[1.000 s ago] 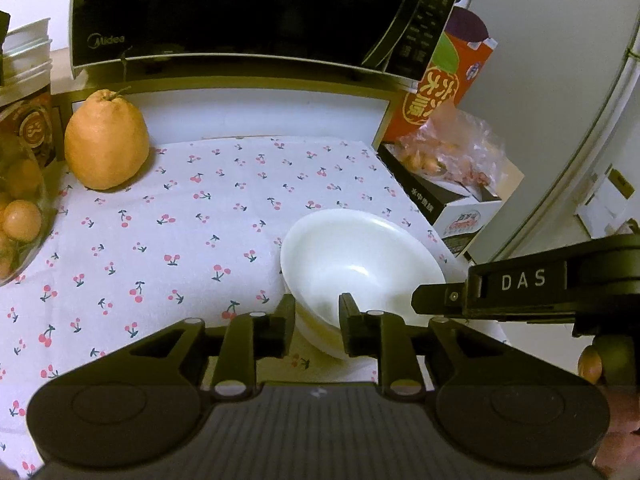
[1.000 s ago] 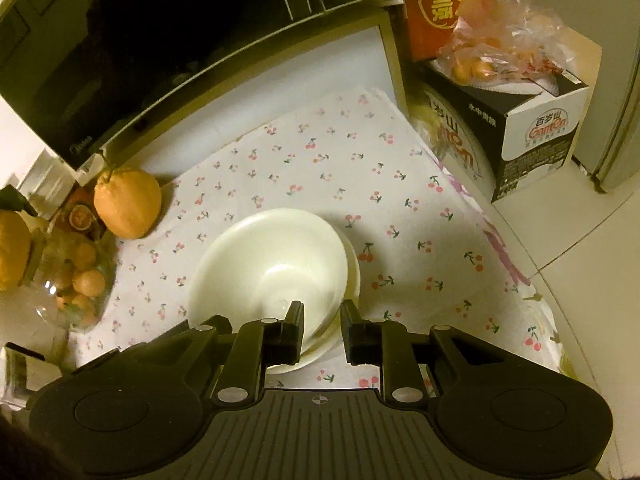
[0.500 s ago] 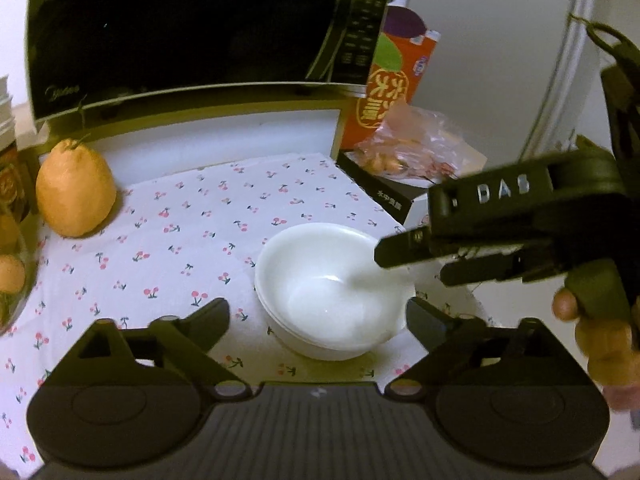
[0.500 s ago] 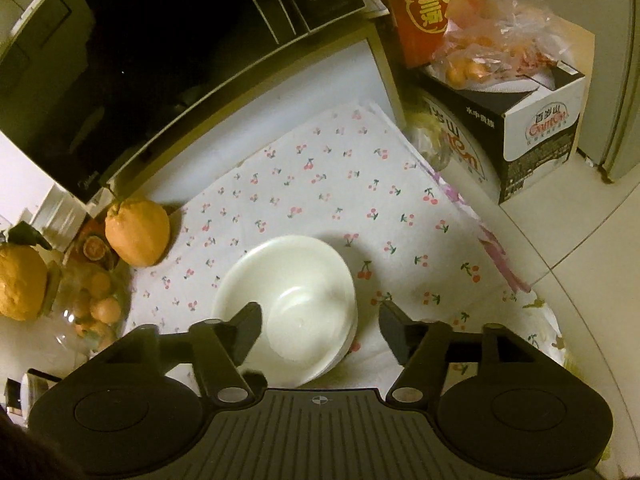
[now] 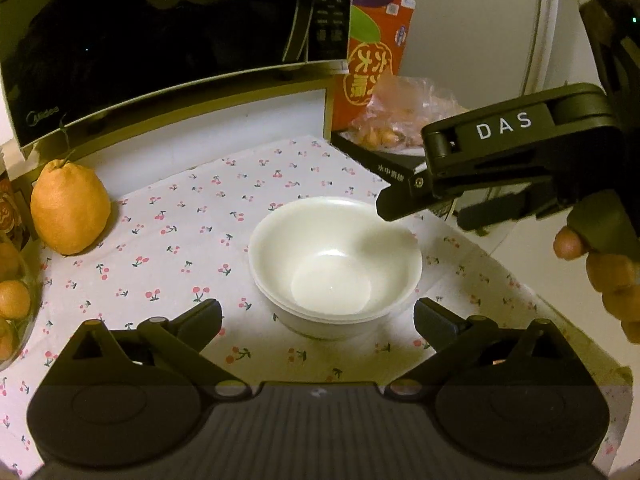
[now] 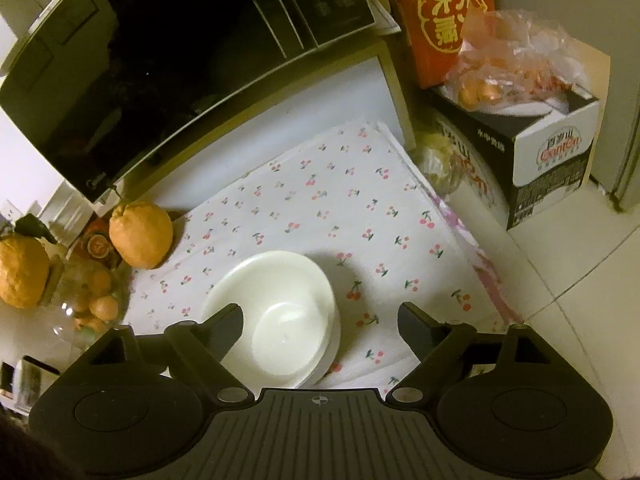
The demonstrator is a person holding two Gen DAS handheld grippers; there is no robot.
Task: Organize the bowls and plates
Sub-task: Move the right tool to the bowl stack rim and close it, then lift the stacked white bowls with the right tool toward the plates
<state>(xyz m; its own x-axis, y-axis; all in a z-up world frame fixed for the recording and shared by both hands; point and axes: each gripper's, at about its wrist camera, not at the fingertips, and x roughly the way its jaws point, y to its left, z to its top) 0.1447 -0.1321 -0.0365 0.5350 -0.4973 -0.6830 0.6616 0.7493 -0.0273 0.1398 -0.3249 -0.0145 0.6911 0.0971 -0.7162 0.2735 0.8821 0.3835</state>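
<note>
The stack of white bowls (image 5: 335,266) sits nested on the cherry-print cloth (image 5: 200,216) covering the tabletop, toward its near right part, with the cloth bare around it. The bowls look like glazed ceramic: stiff, fairly heavy as a stack, smooth enough to slip, and likely to chip if knocked or dropped. The best hold is probably the rim wall, one finger inside and one outside, low enough to catch more than the top bowl. The left gripper (image 5: 318,316) hovers just near of the stack, jaws released wide and empty; the right gripper (image 6: 320,318) hangs above it, jaws likewise spread with nothing between them. An orange citrus fruit (image 5: 70,208) stands far left, below the microwave (image 5: 160,40).
</note>
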